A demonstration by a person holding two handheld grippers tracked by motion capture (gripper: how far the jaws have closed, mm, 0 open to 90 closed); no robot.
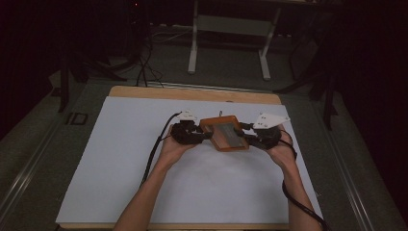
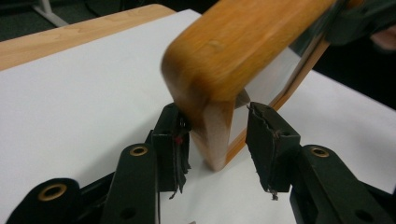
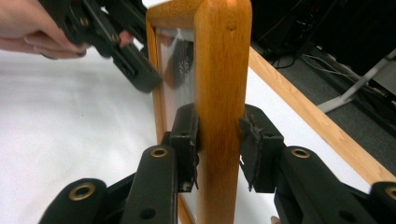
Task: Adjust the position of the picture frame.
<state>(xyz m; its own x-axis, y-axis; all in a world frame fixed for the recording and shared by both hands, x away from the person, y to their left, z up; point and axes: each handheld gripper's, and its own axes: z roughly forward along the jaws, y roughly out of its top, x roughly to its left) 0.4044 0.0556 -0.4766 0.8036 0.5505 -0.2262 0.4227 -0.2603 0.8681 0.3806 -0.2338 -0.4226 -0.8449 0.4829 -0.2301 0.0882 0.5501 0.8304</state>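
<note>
Mid-sheet, wooden frame (image 1: pixel 225 133) between both tools, margins wide

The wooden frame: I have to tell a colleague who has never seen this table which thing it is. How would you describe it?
Start at the white sheet covering the wooden table. Near its middle, two hand-held grippers face each other: the left gripper and the right gripper. Between them is the wooden frame: a rounded, orange-brown rectangle around a shiny grey pane, the only object lying between the two black tools.
</note>
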